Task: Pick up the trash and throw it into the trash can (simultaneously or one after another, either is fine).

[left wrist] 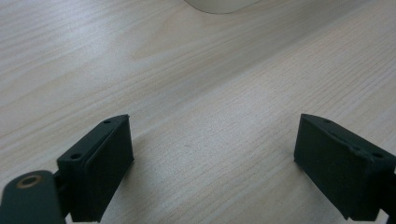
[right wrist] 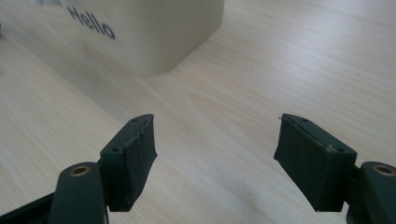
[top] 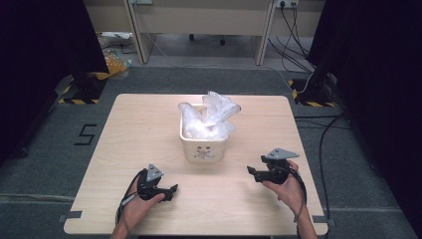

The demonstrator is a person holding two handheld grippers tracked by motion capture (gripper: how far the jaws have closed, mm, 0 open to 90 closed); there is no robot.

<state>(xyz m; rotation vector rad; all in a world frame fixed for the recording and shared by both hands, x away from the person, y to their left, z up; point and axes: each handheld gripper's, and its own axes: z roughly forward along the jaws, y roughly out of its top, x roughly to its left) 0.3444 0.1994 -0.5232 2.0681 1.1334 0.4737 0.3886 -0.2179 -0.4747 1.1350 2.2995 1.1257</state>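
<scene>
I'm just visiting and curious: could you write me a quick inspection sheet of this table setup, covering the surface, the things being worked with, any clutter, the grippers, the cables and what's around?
Surface: pale wooden table, tape tabs at its near corners.
Job's things: cream tub mid-table, a print on its front and the word Hello on one side, stuffed with crumpled clear plastic bags that rise above its rim.
Clutter: nothing seen on the table.
Grippers: left gripper and right gripper, each in a hand near the front edge, jaws open with nothing between them.
Cables: one trails from each gripper; others cross the floor at the right.
Surroundings: grey carpet, dark curtains at both sides, desks beyond.
</scene>
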